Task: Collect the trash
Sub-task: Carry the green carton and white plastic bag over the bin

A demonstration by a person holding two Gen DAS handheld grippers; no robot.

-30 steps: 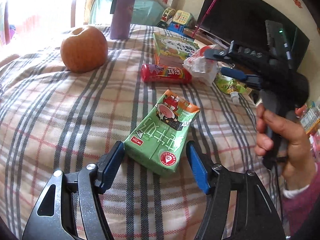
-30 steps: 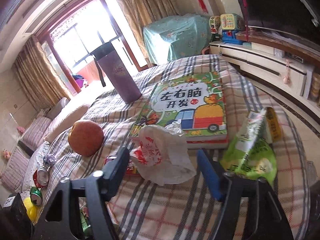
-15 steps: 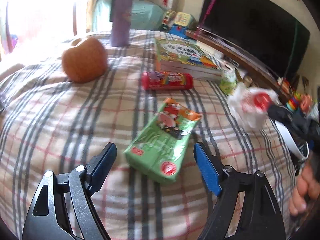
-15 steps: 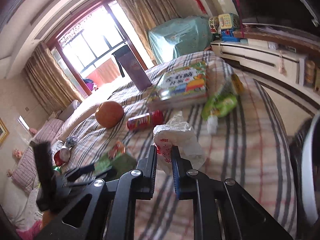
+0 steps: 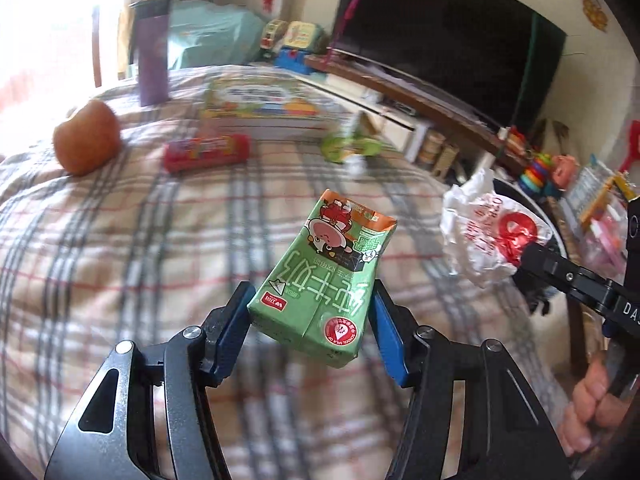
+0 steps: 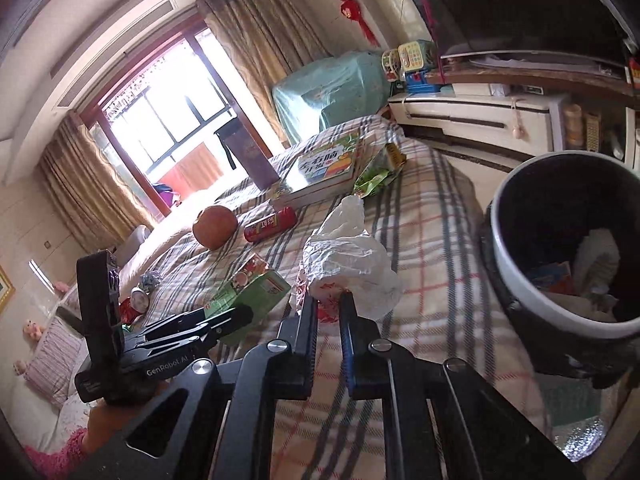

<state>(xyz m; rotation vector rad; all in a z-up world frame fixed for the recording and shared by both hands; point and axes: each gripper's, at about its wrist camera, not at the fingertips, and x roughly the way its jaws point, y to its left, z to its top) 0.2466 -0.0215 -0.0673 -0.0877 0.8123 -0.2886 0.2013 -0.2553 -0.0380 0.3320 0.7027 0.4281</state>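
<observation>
My left gripper (image 5: 310, 322) is shut on a green milk carton (image 5: 320, 280) and holds it above the plaid bed. The carton also shows in the right wrist view (image 6: 252, 292), held in the left gripper (image 6: 224, 316). My right gripper (image 6: 328, 304) is shut on a crumpled white plastic bag (image 6: 352, 264) and holds it over the bed's edge, left of a dark trash bin (image 6: 516, 292) with rubbish inside. The bag also shows in the left wrist view (image 5: 480, 232).
On the bed lie an orange fruit (image 5: 86, 142), a red snack tube (image 5: 206, 152), a children's book (image 5: 260, 108), a purple bottle (image 5: 152, 52) and a green pouch (image 5: 350, 146). A TV cabinet (image 6: 480, 108) stands beyond the bed.
My left gripper has closed on the milk carton and lifted it. My right gripper has closed on the white bag and carried it right, to beside the bin.
</observation>
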